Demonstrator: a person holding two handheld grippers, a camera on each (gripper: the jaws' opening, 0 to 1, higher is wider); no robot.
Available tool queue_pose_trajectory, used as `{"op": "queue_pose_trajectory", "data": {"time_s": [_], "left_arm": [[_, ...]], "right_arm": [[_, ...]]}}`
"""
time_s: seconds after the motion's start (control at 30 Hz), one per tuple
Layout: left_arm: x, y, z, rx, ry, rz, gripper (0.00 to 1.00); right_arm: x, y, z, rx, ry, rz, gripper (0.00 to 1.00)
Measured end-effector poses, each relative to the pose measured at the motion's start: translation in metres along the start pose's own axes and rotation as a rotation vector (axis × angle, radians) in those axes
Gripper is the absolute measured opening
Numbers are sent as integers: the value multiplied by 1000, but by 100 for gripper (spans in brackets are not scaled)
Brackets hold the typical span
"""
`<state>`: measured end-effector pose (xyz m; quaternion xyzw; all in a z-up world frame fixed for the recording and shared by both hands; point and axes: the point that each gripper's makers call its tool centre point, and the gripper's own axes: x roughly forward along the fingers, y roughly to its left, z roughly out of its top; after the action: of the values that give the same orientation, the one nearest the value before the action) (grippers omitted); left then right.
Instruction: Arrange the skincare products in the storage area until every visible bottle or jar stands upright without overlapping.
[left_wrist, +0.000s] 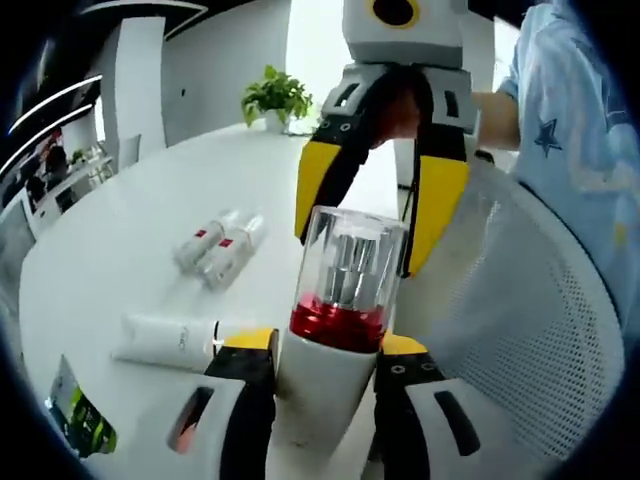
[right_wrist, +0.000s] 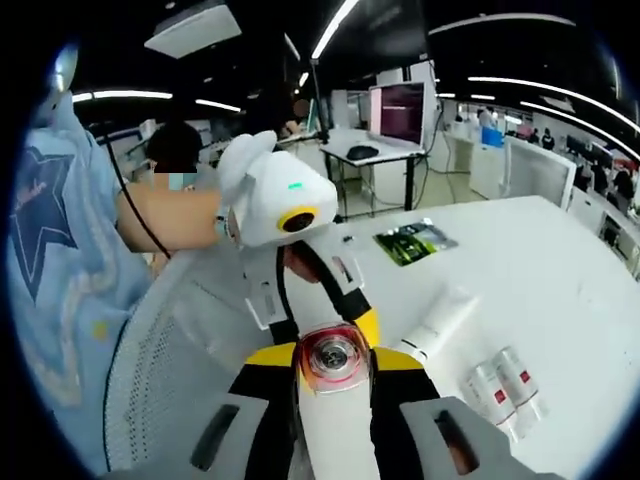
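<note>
Left gripper view: left gripper (left_wrist: 325, 385) clamps the white pump bottle with red collar and clear cap (left_wrist: 340, 320) above the white table (left_wrist: 120, 250); right gripper (left_wrist: 385, 215) straddles the cap, contact unclear.

Right gripper view: right gripper (right_wrist: 335, 400) brackets it; clashing pulls could tip it.

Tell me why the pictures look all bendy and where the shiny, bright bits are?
Left gripper view: the fisheye lens curves the white table, the window behind the plant is washed out white, and glare streaks the bottle's clear cap. Right gripper view: the ceiling light strips bend into arcs, and the person's sleeve looks soft and blurry at the edge.
</note>
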<state>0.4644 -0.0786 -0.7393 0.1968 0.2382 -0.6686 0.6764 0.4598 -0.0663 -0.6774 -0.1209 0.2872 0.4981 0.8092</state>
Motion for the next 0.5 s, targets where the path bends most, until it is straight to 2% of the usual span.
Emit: {"op": "queue_pose_trajectory", "data": {"time_s": [0.1,0.13,0.2,0.4,0.5], "left_arm": [[-1,1,8,56,-46,10,34],[-2,1,9,46,-50,11,34],[-1,0,16,25,-81,4,33],[0,2,16,42,-90,10,33],[-1,6,15,62,-86,26,33]], "right_arm": [[-2,-1,10,3,-41,10,21],[-4,-1,18,13,-78,18,21],[-6,-3,25,16,-97,24,21],[-2,0,31,-13,-97,19,22],[-1,-2,34,-19,-155,-1,22]]}}
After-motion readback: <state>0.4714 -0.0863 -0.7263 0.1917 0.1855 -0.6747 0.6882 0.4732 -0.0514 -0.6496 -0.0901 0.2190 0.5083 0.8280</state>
